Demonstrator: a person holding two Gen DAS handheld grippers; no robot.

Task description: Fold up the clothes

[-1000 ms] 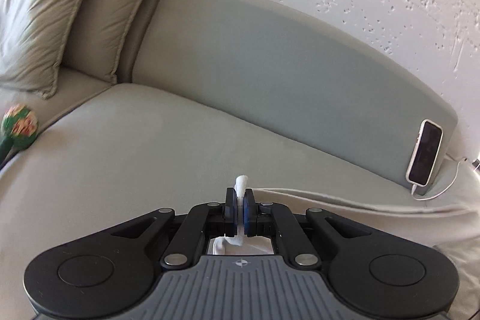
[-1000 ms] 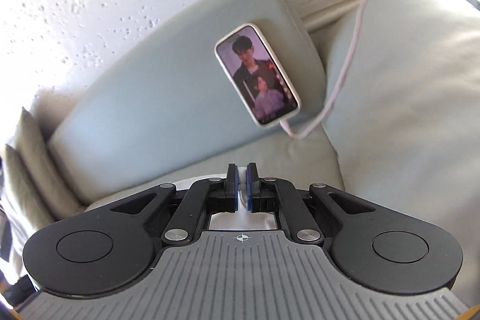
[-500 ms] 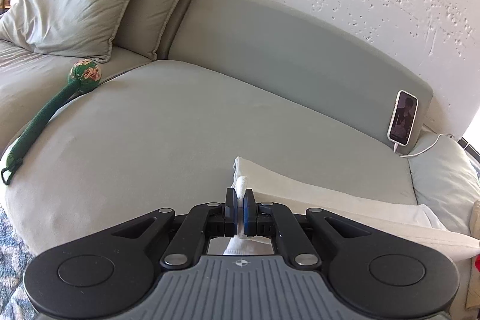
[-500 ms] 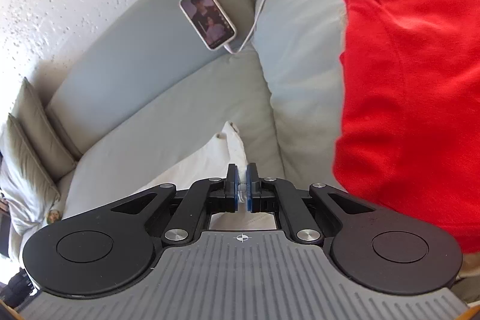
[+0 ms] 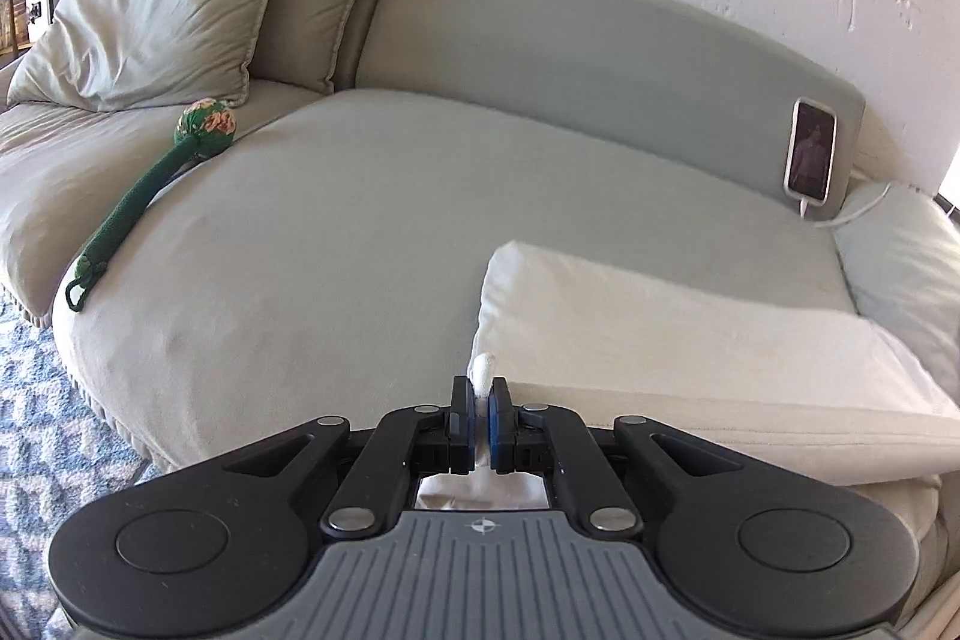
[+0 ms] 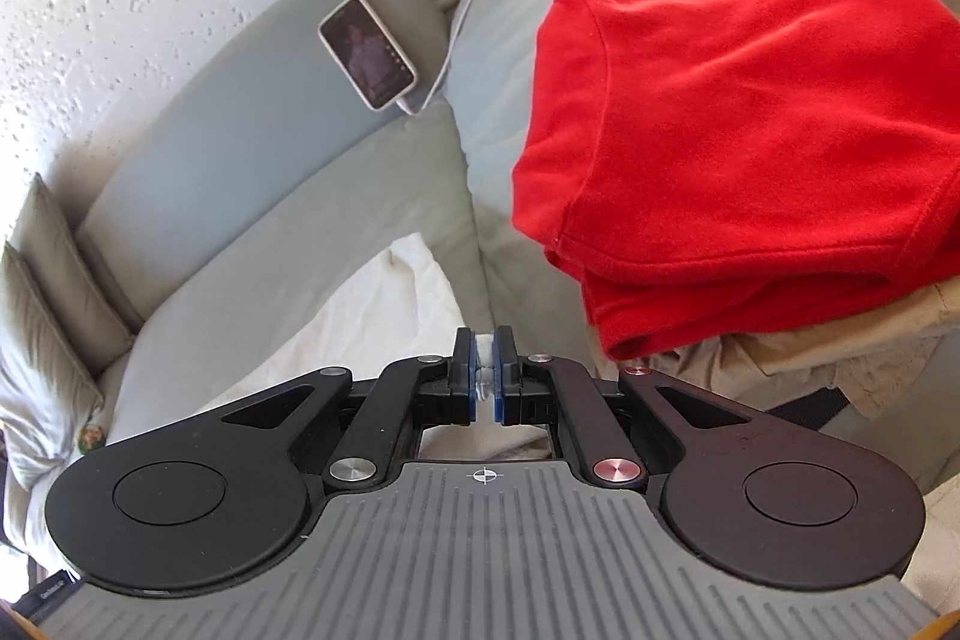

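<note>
Both claws clamped: left gripper (image 5: 481, 415) pinches a nub of the white garment (image 5: 690, 322), right gripper (image 6: 485, 391) has its pads nearly together with a sliver of white cloth between them. I'm holding what looks like one edge of it at two points. White garment lies on the sofa seat (image 5: 312, 244), doubled over lengthways with a rounded fold at the far side, near the phone (image 5: 812, 152) leaning on the backrest. Red garment (image 6: 738, 112) sits folded on a pile to the right. Judging mid-fold; next move needs both grips kept level so the edge lands square, no snagging.
</note>
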